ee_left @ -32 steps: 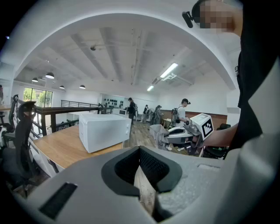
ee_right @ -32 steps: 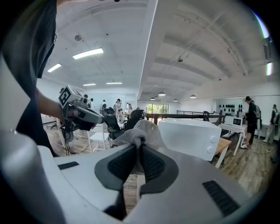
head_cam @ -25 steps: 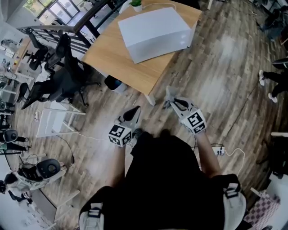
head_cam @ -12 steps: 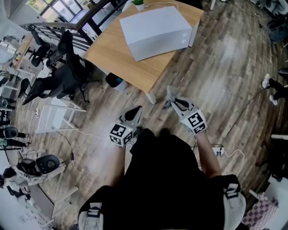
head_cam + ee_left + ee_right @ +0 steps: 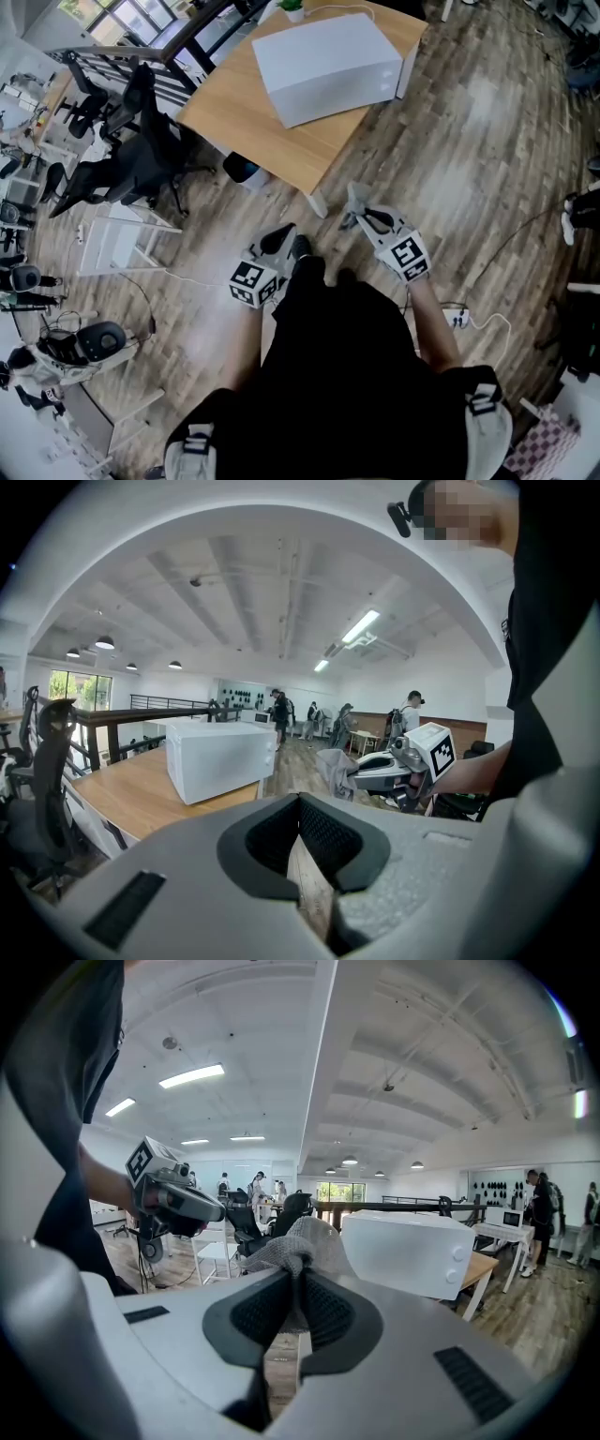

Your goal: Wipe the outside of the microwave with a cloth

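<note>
Right gripper (image 5: 360,216) clamps the cloth (image 5: 302,1239); left gripper (image 5: 279,242) is nearly closed, empty. Advisable: approach the microwave (image 5: 323,64), still well apart, cloth leading.

Over the last second our dark shoe (image 5: 301,249) has come forward, now just beside the left gripper (image 5: 277,238). The table (image 5: 246,124) with the microwave (image 5: 323,64) has slid slightly toward the head view's upper right. A bystander's shoe (image 5: 569,226) at the right edge has moved lower.
</note>
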Motion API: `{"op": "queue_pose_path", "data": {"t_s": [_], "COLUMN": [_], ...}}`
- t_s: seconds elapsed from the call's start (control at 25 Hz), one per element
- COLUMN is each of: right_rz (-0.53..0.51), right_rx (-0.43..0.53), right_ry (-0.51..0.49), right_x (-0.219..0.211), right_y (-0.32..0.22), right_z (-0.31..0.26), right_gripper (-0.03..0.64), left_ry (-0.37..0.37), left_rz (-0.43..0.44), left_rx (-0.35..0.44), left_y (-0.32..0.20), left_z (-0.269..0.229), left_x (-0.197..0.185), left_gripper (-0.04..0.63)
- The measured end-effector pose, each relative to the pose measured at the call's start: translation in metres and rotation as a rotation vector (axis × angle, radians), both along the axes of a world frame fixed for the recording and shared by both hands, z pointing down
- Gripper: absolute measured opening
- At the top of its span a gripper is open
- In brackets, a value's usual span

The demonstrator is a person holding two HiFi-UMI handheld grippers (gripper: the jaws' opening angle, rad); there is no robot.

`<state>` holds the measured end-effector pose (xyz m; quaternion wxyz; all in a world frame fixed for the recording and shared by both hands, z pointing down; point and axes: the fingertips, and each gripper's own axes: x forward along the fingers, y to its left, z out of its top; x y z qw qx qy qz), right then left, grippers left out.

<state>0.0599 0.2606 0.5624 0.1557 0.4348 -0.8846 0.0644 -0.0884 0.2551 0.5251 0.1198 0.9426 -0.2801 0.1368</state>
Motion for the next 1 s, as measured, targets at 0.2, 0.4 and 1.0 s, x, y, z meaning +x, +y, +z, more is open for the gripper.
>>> {"op": "queue_pose_path", "data": {"t_s": [0.2,0.4,1.0], "right_rz": [0.019,0.018,0.065], "right_rx": [-0.007,-0.018,-0.043], "right_ry": [-0.004,0.009,0.029], "right_x": [0.000,-0.004,-0.009], "right_y": [-0.012,-0.027,-0.105], "right_z": [0.002,0.006,0.008], "right_gripper": [0.031,0.031,0.031], "left_ry": [0.004,0.007,0.024], "left_rz": [0.009,0.009,0.045], "left_rx": [-0.001,-0.012,-0.032], "left_y": [-0.013,-0.030,-0.119], "left_z": [0.000,0.005,0.010], "left_x": [-0.001,-0.005,-0.004], "left_gripper": [0.002,0.002,0.002]}}
